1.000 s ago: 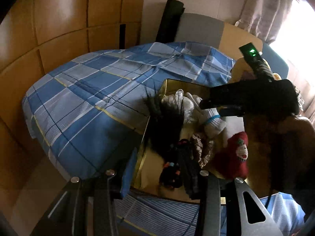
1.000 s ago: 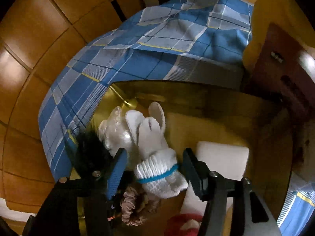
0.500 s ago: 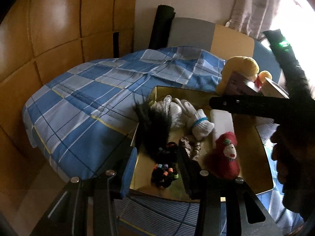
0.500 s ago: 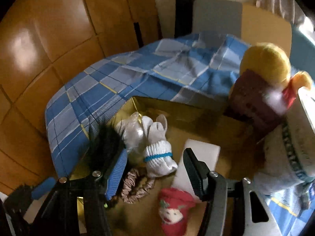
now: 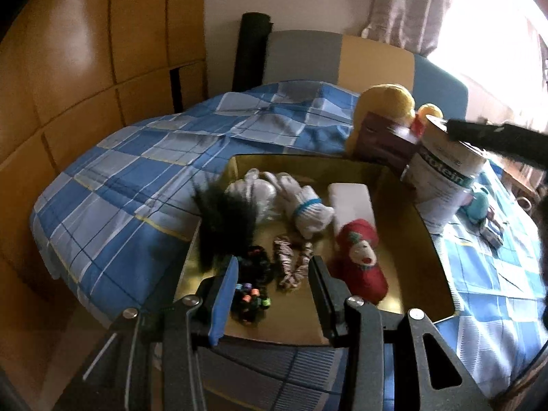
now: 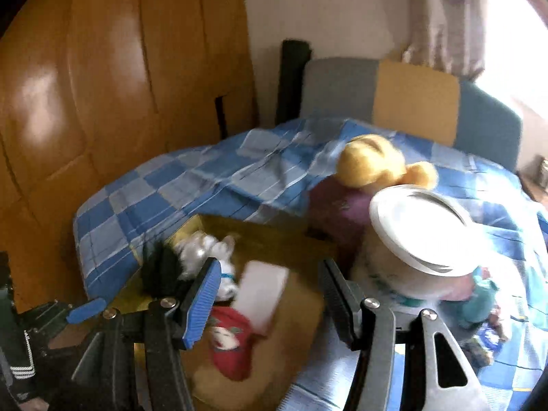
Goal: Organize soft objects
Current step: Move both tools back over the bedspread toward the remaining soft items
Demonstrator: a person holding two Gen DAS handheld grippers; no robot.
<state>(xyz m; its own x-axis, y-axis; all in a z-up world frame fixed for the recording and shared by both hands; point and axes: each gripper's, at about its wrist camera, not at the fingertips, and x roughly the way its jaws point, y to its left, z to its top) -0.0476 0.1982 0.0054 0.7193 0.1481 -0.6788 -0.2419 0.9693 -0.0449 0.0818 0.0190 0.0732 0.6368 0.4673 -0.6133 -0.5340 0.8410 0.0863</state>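
Grippers: left gripper [image 5: 272, 275] and right gripper [image 6: 269, 289] agape, empty, above gold tray [image 5: 416, 239] holding socks [image 5: 304, 205].

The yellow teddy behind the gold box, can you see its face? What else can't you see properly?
- Yellow teddy: no face shows; a dark red box covers its lower part in the left wrist view, and the right wrist view is blurred.
- White tub: its label is partly cut off by a black bar across its top.
- Teal thing: half hidden behind the tub.
- Small items at the right edge: too small and blurred.
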